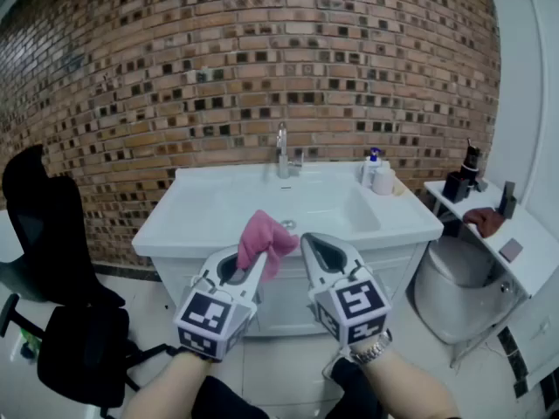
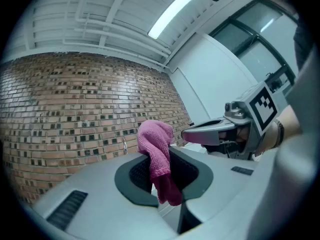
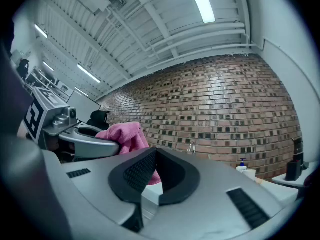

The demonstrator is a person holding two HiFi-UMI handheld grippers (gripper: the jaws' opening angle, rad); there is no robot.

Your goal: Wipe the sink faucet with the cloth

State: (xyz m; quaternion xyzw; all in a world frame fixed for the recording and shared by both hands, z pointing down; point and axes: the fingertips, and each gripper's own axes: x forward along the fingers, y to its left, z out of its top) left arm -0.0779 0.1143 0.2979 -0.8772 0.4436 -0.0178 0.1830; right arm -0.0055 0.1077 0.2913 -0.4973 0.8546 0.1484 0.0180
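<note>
One brick wall (image 1: 262,59) at the back. One white sink (image 1: 201,212) up against it, well ahead and not yet reached. One black chair (image 1: 52,234) off to the left. Two tools held side by side out in front, tipped up a little, likely to carry the cloth over. In the left gripper (image 1: 248,267), one pink cloth (image 1: 266,238), pinched tight between the jaws, bunched top sticking up, ready for wiping. On the right gripper (image 1: 316,244), jaws pressed together on nothing, likely kept free to help. One shiny faucet (image 1: 282,151) at the sink's back edge, still to be wiped. One small soap bottle (image 1: 373,166) on the right corner.
</note>
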